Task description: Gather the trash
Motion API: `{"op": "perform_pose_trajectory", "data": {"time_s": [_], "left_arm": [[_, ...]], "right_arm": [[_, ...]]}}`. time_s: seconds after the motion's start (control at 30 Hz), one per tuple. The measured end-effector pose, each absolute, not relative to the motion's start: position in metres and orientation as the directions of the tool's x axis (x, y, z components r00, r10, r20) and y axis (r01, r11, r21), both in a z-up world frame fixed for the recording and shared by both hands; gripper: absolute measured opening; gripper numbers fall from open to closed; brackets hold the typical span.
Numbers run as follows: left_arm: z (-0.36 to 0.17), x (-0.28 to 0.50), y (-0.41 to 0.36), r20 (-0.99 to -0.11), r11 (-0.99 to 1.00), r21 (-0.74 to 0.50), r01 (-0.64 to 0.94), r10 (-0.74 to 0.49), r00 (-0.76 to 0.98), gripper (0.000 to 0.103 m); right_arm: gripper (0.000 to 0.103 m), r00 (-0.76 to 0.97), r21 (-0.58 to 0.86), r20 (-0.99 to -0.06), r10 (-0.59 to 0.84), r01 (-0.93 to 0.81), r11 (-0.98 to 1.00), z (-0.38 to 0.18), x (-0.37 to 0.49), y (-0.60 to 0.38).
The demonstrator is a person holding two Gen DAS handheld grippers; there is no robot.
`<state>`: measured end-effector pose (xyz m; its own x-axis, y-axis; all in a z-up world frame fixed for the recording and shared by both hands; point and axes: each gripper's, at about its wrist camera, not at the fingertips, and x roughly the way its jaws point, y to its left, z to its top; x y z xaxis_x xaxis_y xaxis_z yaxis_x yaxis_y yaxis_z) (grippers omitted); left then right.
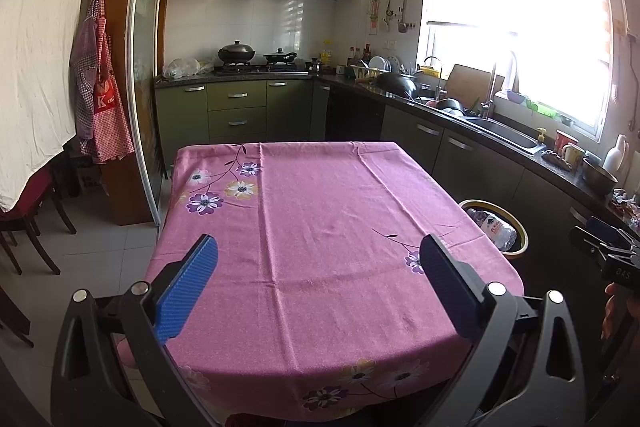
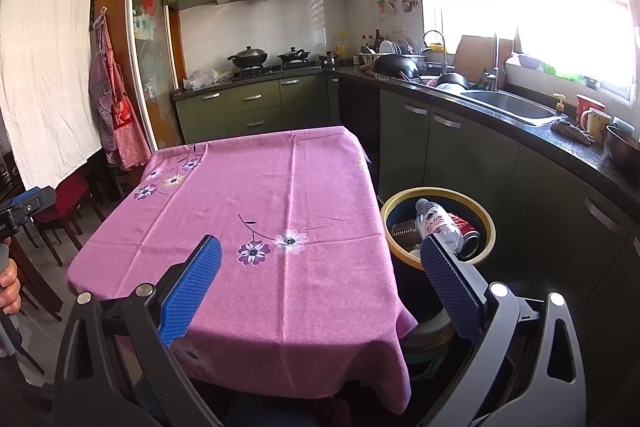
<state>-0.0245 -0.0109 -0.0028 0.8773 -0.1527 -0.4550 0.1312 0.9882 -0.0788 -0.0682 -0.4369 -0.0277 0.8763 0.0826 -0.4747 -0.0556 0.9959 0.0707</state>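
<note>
Left gripper (image 1: 318, 285) and right gripper (image 2: 320, 287), both spread and empty, over the bare pink tablecloth (image 1: 320, 227). Trash, a bottle (image 2: 438, 225) and can (image 2: 466, 227), lies in the bin (image 2: 436, 193), right of frame; scan for stray litter before finishing.

We note a yellow-rimmed bin (image 2: 438, 223) at lower right of the right wrist view, holding a clear plastic bottle (image 2: 438, 223) lying tilted beside a red can (image 2: 466, 227).
</note>
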Motion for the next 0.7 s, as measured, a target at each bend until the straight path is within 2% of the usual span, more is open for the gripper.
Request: {"op": "perform_pose_trajectory", "data": {"time_s": [0.7], "left_arm": [[-0.007,-0.0254,-0.013,-0.462,0.987,-0.069,0.143,-0.159,0.873,0.096]], "right_arm": [[0.098,0.874,0.07,-0.478,0.089,-0.063,0.996,-0.0328,-0.0648,-0.4369]]}}
